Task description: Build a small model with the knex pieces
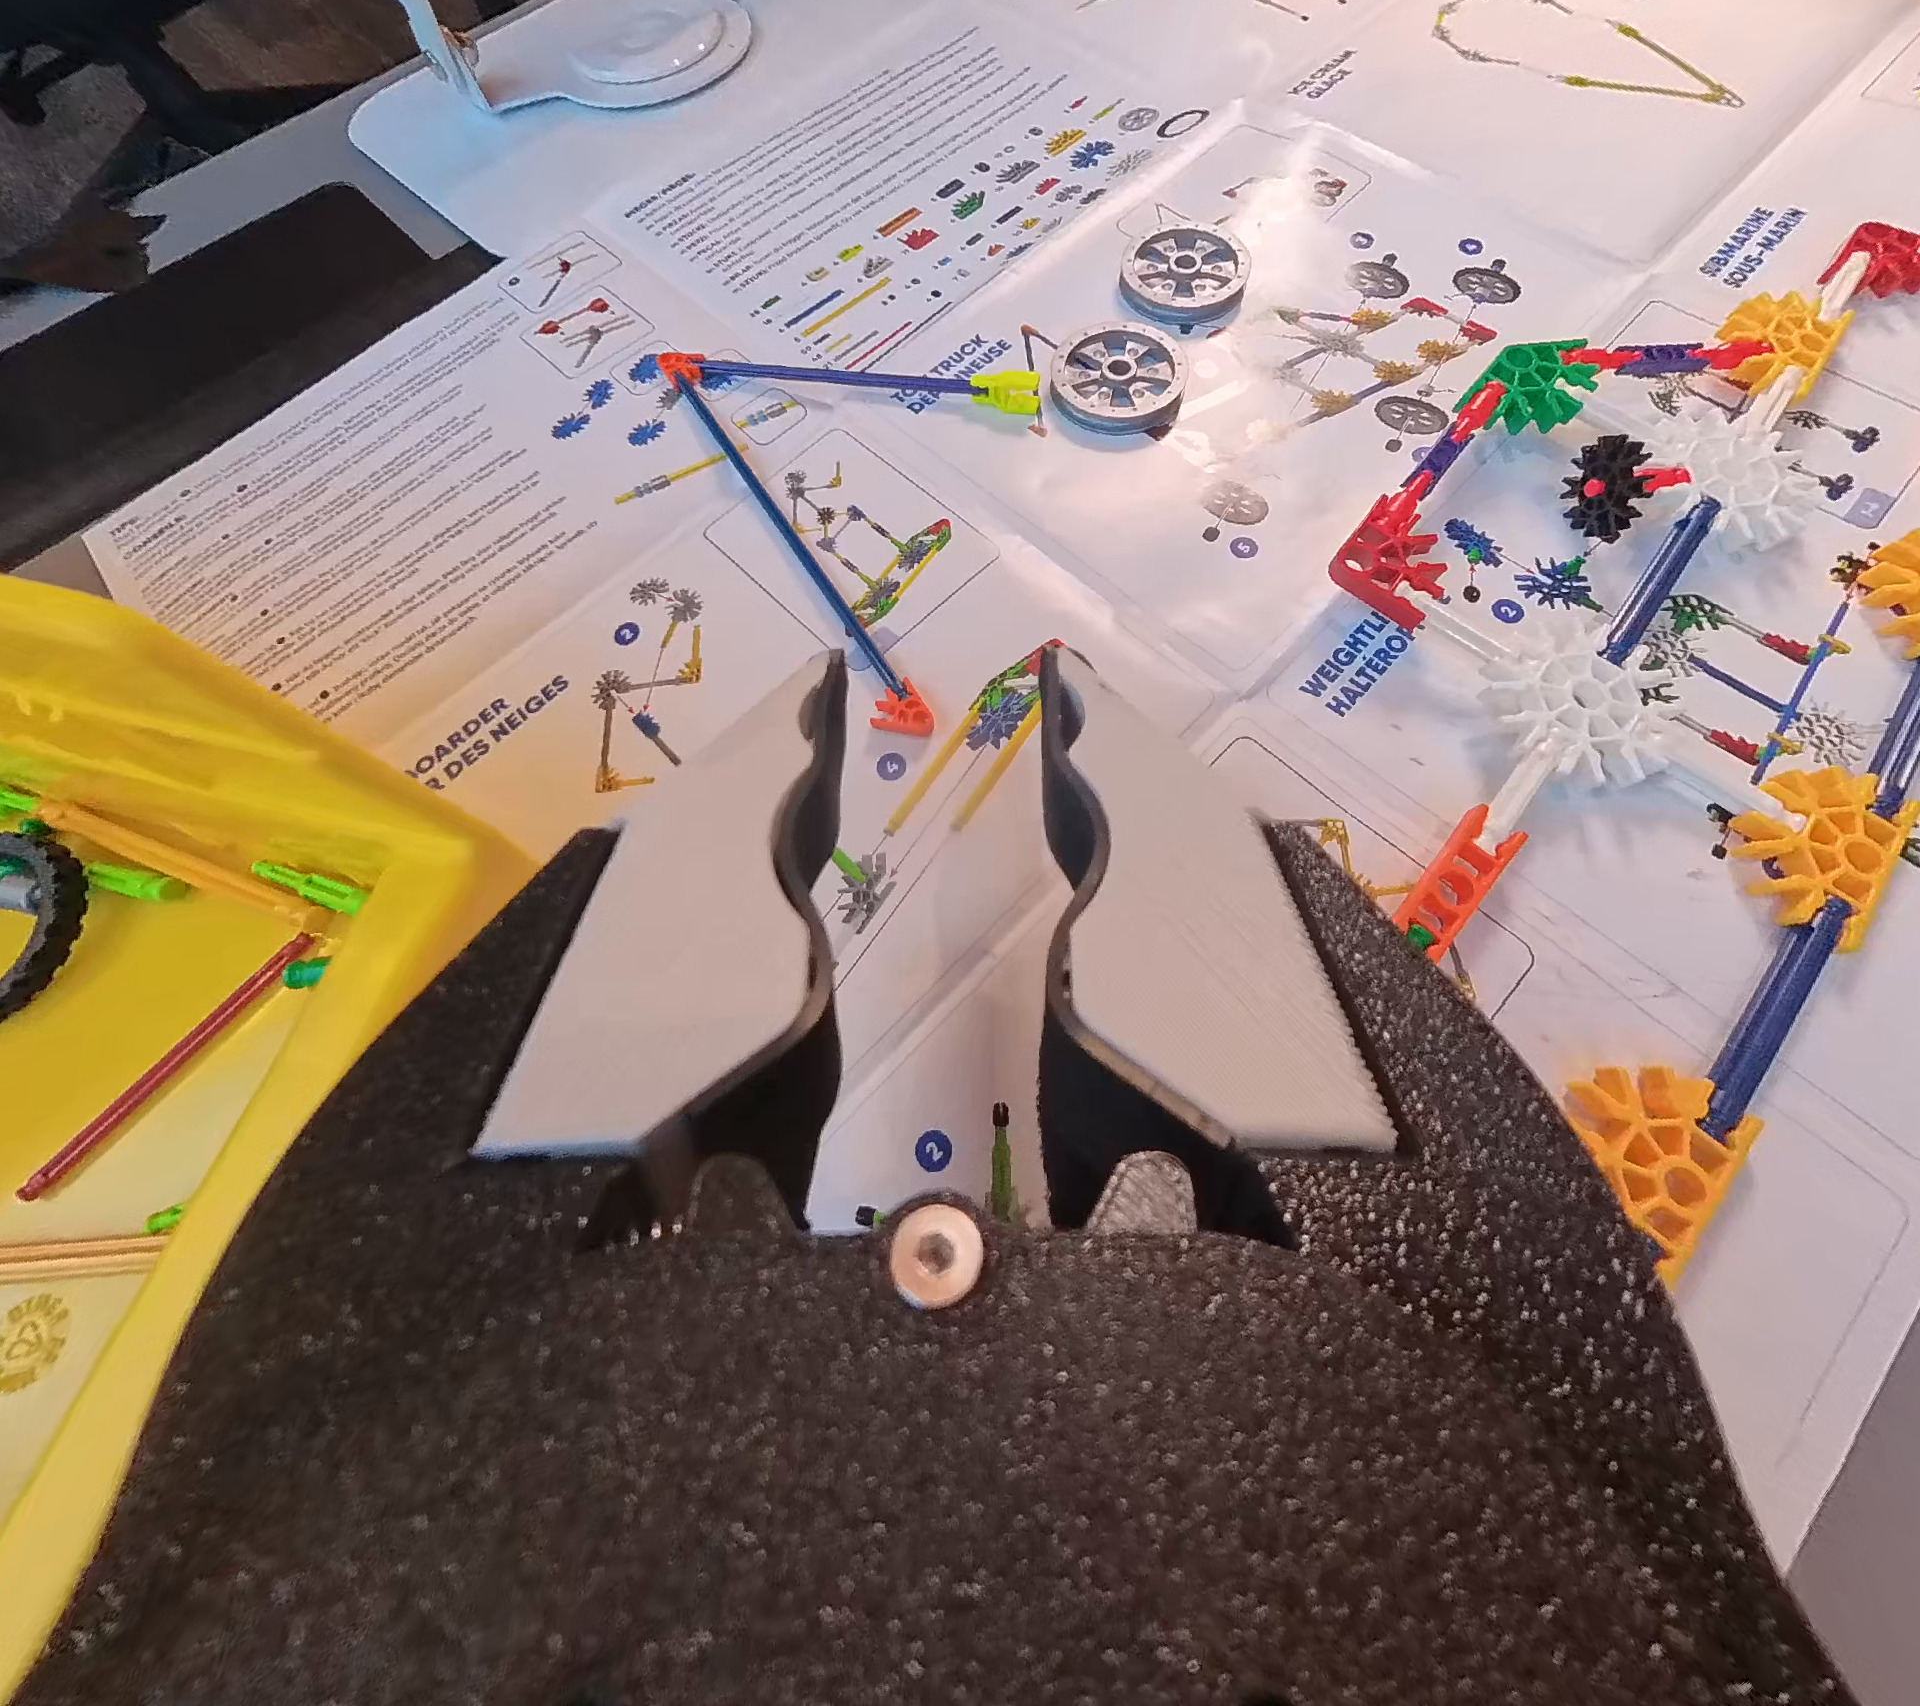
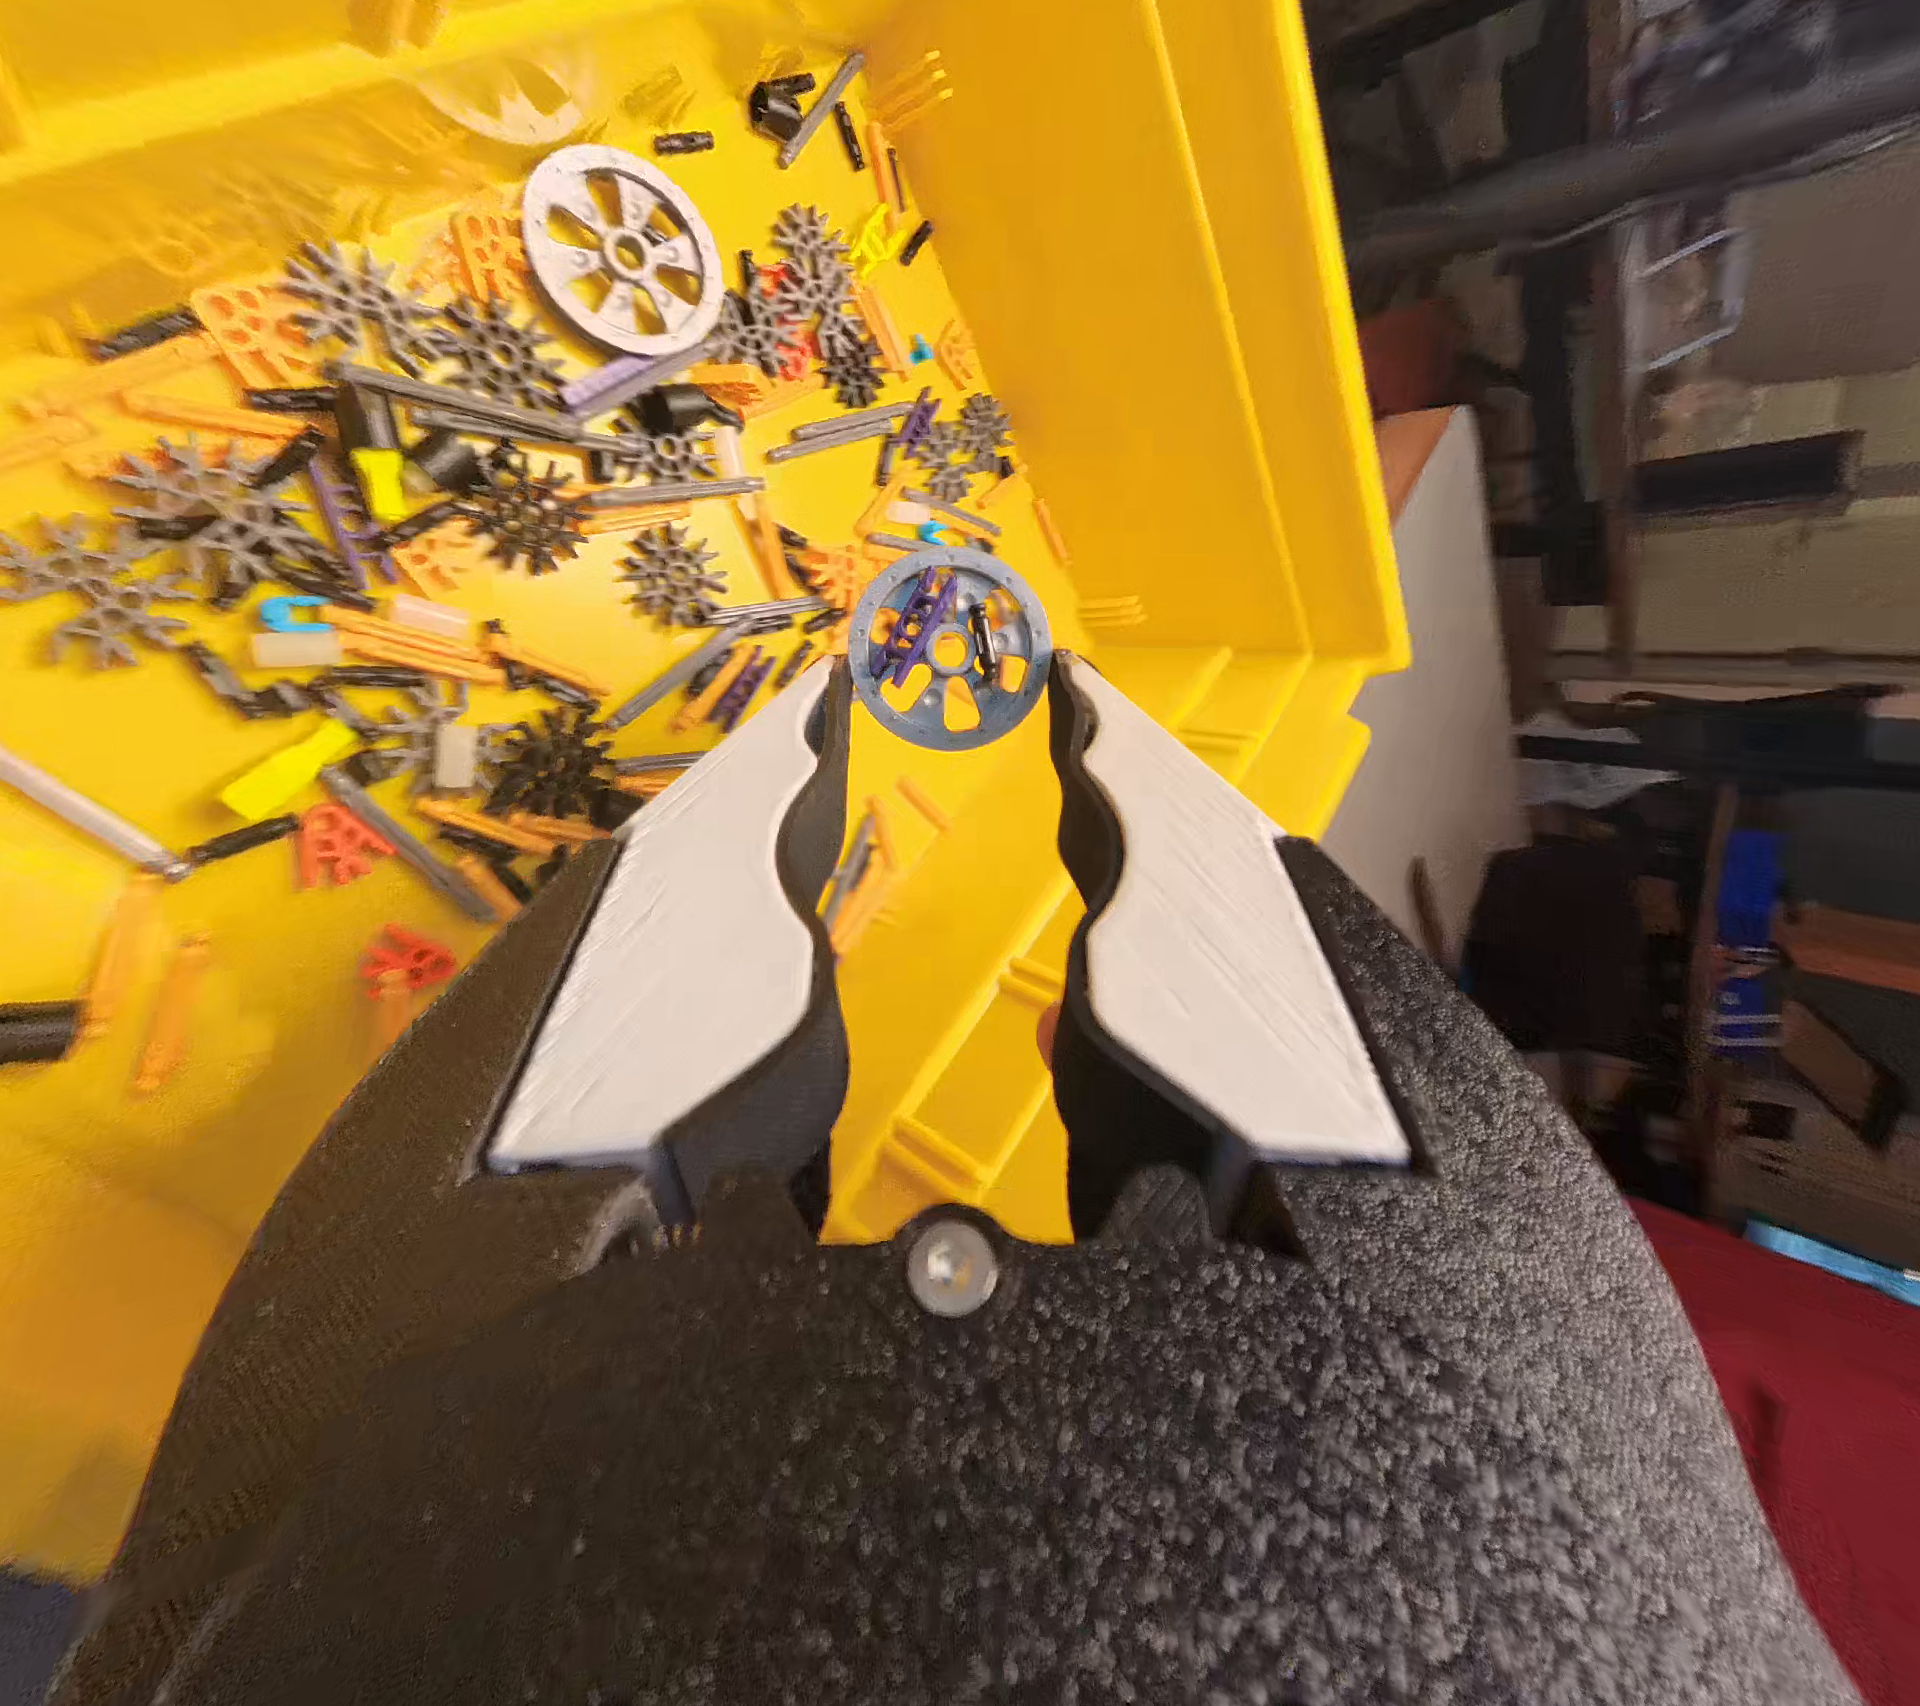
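Wheel sits in the yellow bin, right between my right gripper's parted tips.
My left gripper hangs spread and empty over the instruction sheet, near an orange connector.

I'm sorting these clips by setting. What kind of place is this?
Probably a hobby or workshop table indoors: a folded-out instruction sheet lies under a half-built rod-and-connector model, a yellow parts bin holds loose pieces, and cluttered shelving stands behind it.
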{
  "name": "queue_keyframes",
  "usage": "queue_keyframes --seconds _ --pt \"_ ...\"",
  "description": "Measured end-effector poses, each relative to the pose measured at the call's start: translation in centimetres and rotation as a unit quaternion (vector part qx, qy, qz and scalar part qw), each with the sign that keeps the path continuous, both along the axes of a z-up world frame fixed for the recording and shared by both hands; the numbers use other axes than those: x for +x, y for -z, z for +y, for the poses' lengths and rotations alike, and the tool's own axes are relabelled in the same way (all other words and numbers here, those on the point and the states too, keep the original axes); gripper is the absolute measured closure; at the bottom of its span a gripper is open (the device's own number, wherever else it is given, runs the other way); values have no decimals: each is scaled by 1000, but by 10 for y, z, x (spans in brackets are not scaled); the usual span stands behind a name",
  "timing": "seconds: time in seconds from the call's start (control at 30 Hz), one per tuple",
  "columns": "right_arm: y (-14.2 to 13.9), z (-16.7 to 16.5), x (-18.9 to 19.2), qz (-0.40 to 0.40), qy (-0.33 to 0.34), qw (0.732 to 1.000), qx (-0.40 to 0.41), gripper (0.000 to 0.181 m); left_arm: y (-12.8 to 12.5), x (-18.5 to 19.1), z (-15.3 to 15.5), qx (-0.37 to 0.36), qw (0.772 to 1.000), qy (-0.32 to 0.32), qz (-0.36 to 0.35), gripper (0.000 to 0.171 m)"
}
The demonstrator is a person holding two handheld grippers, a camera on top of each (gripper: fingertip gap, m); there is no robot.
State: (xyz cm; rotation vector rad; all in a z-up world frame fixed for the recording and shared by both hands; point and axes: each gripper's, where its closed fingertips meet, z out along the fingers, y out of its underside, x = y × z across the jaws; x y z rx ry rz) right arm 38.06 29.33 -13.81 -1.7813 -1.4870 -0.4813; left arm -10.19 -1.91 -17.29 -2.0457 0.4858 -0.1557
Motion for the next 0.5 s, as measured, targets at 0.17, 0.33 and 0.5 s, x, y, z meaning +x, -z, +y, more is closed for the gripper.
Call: queue_keyframes --seconds 0.17,0.33,0.5 --pt "1 -14 10 -5 25 996 -88 144 -4 4 -3 3 1000 19 -22 137" --pt "10 -35 52 -245 17 960 -137 144 -6 7 -5 -4 998 39 -55 137" --pt "16 -69 61 -273 34 925 -264 144 -9 8 -6 -10 994 54 -92 137"
